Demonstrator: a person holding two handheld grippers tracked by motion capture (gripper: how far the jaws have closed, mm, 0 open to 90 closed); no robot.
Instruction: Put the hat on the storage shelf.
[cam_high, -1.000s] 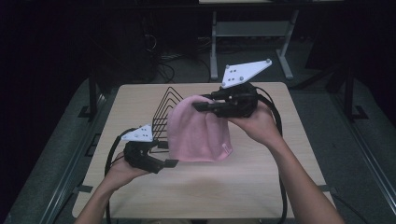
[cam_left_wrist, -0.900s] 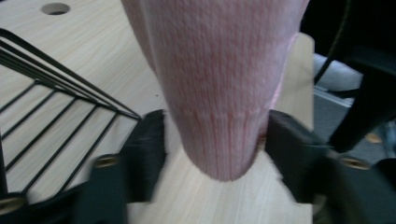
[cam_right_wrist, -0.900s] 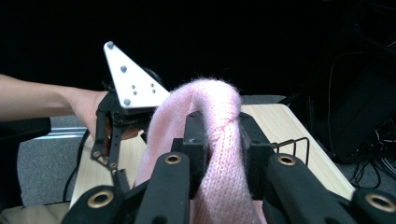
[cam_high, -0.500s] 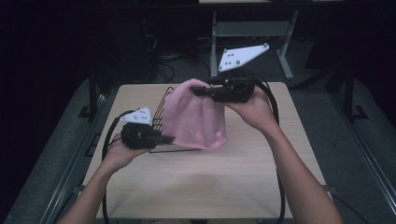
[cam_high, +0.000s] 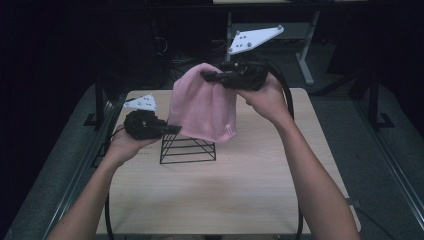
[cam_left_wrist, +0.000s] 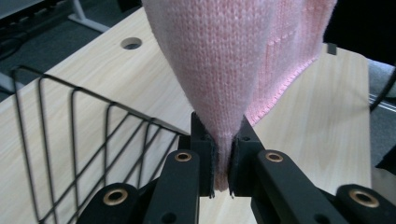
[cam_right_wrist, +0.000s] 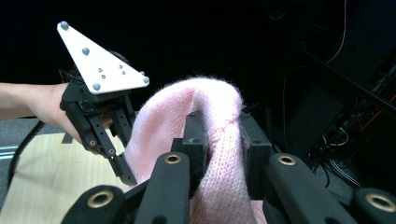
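The counter (cam_high: 240, 195) is a pale wood-grain board with rounded corners and a round cable hole near its far left corner. Above its far half hangs a pink knitted beanie (cam_high: 204, 107), soft and fuzzy, with fine ribbed stitches and a neat hem along its lower edge; it is held clear of the counter, stretched between the two grippers. Under its lower edge stands a black wire rack (cam_high: 187, 148), thin rods bent into slanting loops on a rectangular base, resting on the counter toward the left.

The right gripper (cam_high: 212, 76), black with a grey three-cornered plate on top, is raised at the far side; its fingers are clamped on a bunched fold at the top of the beanie, the knit bulging over and between them in the right gripper view.

The left gripper (cam_high: 176, 129) is lower and nearer, at the beanie's left edge. Its fingers have just been closing and now pinch a tapered gather of the knit, which narrows into a wedge between the pads in the left gripper view.
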